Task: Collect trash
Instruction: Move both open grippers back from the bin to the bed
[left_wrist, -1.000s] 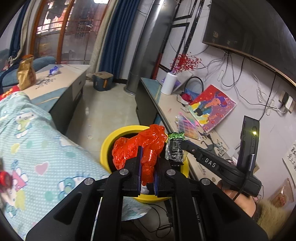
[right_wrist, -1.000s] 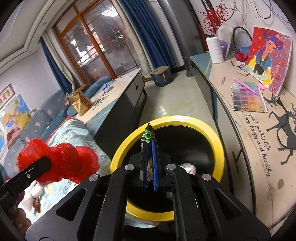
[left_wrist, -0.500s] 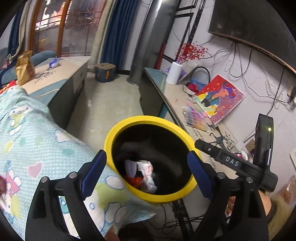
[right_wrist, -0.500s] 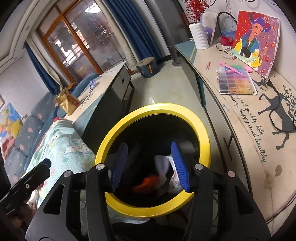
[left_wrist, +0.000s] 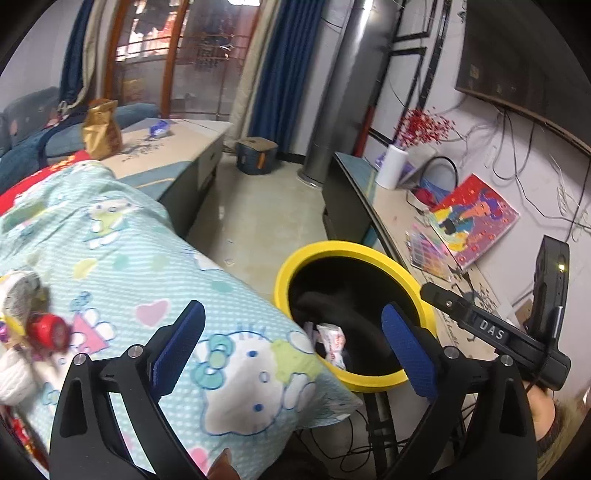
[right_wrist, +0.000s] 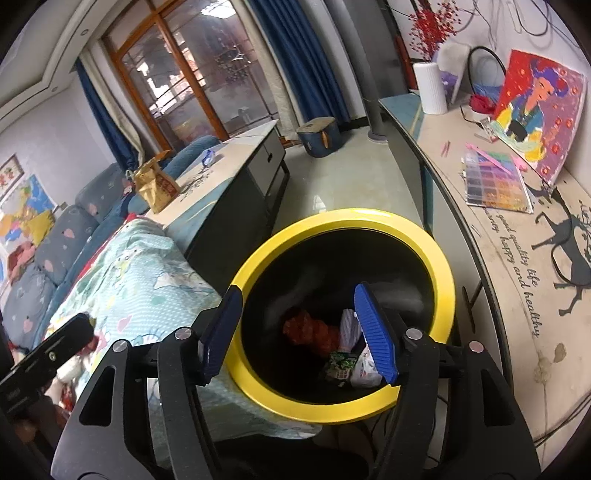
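Trash, a red bag (right_wrist: 312, 332) and a green wrapper (right_wrist: 340, 365), lies in the yellow-rimmed bin (right_wrist: 439, 266). Both jaws have just been opening: the left hand-held gripper (left_wrist: 291, 347) gapes empty and the right hand-held gripper (right_wrist: 299, 332) stands half open, empty. More scraps (left_wrist: 40, 328) wait on the bed at the frame's left edge.

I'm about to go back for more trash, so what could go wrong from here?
The bin stands tight against the quilt; swinging the open left gripper back across could catch the fabric or nudge the rim. More trash, including a red piece, lies mixed with other things on the quilt, so a wrong grab is possible.
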